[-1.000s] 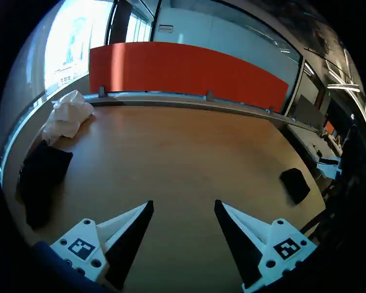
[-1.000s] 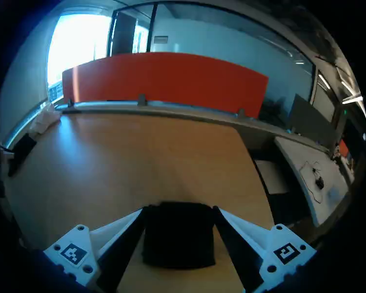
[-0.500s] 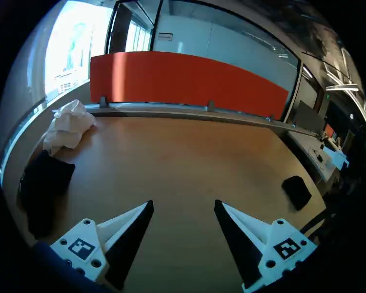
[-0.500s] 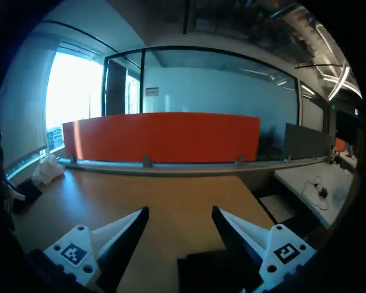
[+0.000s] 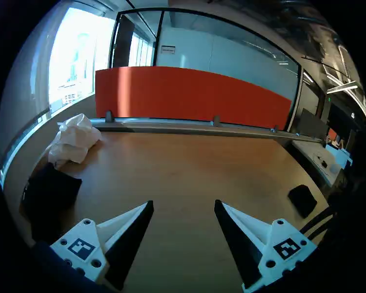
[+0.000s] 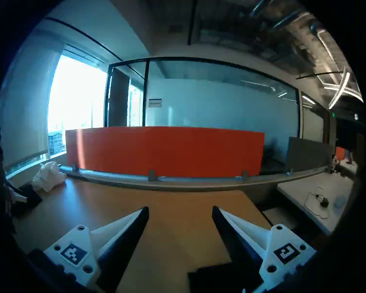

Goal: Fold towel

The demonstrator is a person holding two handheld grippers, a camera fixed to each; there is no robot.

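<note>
A crumpled white towel [image 5: 74,140] lies at the far left of the wooden table [image 5: 193,171], near the window. In the right gripper view the same white towel [image 6: 48,176] sits small at the far left. A folded black towel [image 5: 50,192] lies just in front of the white one. Another small folded black towel [image 5: 302,199] rests at the table's right edge; its top edge [image 6: 222,277] lies low in the right gripper view. My left gripper [image 5: 183,215] is open over bare wood. My right gripper [image 6: 179,217] is open, raised, with nothing between its fingers.
An orange divider panel [image 5: 193,100] runs along the table's far edge with a metal rail below it. A bright window stands on the left. A white desk [image 6: 315,190] with cables lies to the right, beyond the table.
My right gripper let go of the small folded black towel and rose, tilting up toward the room. The left gripper tilted up slightly.
</note>
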